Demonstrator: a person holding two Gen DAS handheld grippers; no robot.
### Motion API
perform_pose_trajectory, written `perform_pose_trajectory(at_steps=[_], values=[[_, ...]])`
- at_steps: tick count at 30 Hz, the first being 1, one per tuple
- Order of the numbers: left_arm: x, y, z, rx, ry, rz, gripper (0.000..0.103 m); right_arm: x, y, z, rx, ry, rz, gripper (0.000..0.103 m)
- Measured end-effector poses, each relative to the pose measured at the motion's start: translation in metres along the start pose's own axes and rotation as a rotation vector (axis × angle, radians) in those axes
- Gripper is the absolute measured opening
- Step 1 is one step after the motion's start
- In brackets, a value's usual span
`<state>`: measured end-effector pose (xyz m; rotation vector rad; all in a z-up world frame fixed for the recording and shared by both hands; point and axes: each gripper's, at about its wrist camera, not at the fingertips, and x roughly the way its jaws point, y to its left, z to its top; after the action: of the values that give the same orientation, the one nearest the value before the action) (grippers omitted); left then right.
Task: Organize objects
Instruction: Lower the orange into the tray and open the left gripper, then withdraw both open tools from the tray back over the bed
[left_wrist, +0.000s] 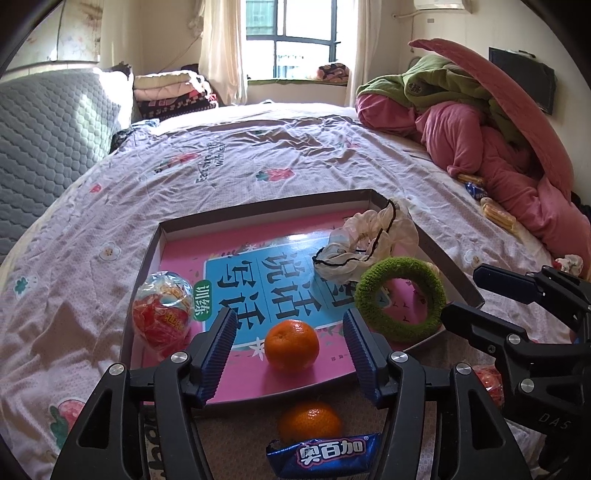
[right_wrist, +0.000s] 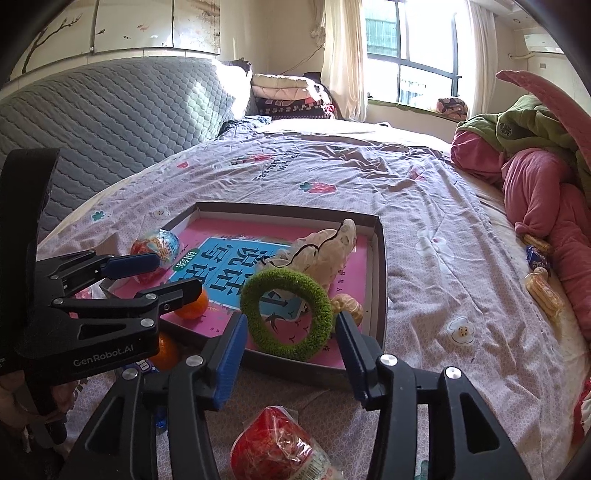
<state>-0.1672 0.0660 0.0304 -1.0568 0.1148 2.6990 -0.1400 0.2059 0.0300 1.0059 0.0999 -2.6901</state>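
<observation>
Both jaws stand wide and empty: left hand-held gripper (left_wrist: 291, 347) frames the mandarin (left_wrist: 291, 344) in the tray (left_wrist: 458, 273); right hand-held gripper (right_wrist: 291, 345) frames the green ring (right_wrist: 286, 308). Withdraw straight back, avoiding contact.

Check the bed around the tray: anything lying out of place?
Yes. Snack packets lie loose against the pink bedding, far from the tray. One orange and a blue wrapper sit outside its near edge.

tangerine (left_wrist: 291, 345) upright in tray (left_wrist: 177, 223) | green ring (left_wrist: 402, 299) tilted
</observation>
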Motion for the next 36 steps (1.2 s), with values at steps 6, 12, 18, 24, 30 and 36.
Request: perform_pose_trajectory(at_steps=[6, 12, 18, 24, 30, 36], values=[[-0.009, -0.001, -0.002, 0.008, -0.023, 0.024, 0.067, -0.005, -0.002, 0.002, 0.014, -0.021, 0.002, 0.056], [-0.016, -0.003, -0.006, 0.020, -0.033, 0.041, 0.067, -0.013, -0.001, 0.001, 0.013, -0.046, 0.004, 0.061], [-0.024, -0.006, -0.008, 0.028, -0.048, 0.052, 0.067, -0.018, 0.001, 0.001, 0.003, -0.060, 0.007, 0.064], [-0.032, -0.005, -0.010, 0.019, -0.060, 0.059, 0.067, -0.023, 0.004, 0.002, -0.011, -0.078, 0.006, 0.065], [-0.039, -0.004, -0.016, -0.002, -0.055, 0.062, 0.067, -0.033, 0.006, -0.002, -0.031, -0.098, -0.009, 0.069], [-0.048, -0.008, -0.025, -0.001, -0.053, 0.063, 0.067, -0.044, 0.008, -0.006, -0.046, -0.123, -0.023, 0.071]])
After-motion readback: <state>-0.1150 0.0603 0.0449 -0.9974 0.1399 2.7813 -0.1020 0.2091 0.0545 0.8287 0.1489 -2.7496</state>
